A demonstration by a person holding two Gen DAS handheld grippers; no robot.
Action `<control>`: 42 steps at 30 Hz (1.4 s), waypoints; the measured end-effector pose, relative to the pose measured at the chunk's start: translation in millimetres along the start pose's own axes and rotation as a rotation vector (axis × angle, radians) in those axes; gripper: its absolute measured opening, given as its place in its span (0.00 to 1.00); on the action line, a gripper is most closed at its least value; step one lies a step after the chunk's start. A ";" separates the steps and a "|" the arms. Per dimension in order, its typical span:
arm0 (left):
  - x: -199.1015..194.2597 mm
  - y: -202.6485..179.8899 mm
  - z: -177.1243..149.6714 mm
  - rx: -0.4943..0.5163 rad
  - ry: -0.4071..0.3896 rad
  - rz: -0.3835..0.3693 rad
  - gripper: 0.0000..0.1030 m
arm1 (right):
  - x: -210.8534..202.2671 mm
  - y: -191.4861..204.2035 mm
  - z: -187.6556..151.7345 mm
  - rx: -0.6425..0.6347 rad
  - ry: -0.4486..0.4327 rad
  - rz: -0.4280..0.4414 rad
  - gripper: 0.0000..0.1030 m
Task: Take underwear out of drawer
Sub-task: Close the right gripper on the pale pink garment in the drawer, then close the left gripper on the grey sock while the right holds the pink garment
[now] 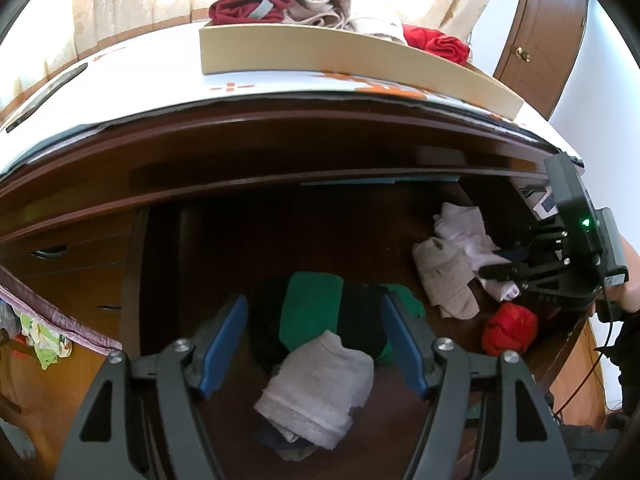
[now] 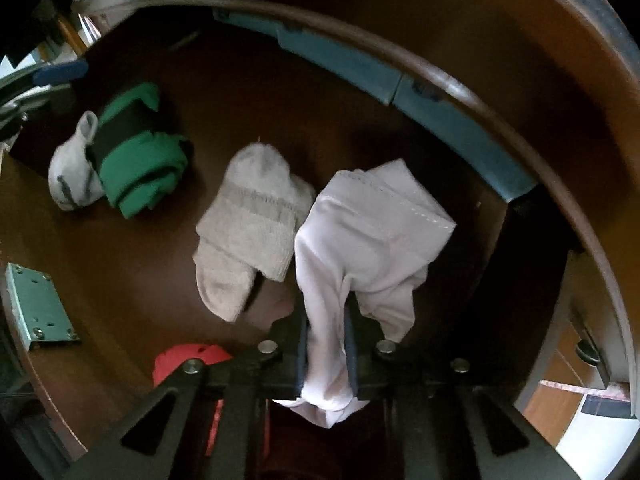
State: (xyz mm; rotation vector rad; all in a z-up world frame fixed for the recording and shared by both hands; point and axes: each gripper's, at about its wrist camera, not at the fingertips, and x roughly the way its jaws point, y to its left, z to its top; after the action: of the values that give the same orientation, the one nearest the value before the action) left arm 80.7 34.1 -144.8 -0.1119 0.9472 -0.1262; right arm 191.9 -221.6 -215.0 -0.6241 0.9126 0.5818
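Note:
The open wooden drawer (image 1: 224,240) holds loose clothes. My right gripper (image 2: 326,320) is shut on a white pair of underwear (image 2: 360,232), whose cloth bunches between the blue pads and drapes forward over the drawer floor. In the left wrist view the right gripper (image 1: 504,272) sits at the drawer's right end by that white underwear (image 1: 464,228). My left gripper (image 1: 314,304) stands open above a green-and-black rolled garment (image 1: 316,308) and a grey sock (image 1: 320,384), with its pads apart from both.
Beige socks (image 2: 248,224) lie beside the held underwear, and a red garment (image 2: 180,364) lies near the drawer front. On the dresser top a cardboard tray (image 1: 320,52) holds red and beige clothes. A metal bracket (image 2: 36,304) sits on the drawer's left side.

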 end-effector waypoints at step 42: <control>52.3 -32.0 -25.8 0.190 0.360 -0.023 0.64 | -69.8 -26.2 -29.4 0.026 -0.361 0.161 0.15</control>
State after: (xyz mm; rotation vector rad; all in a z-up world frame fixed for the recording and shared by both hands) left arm 88.0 -6.7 -196.8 0.0793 1.2879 -0.2629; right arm 160.4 -273.7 -162.8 -0.4057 0.6319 0.7966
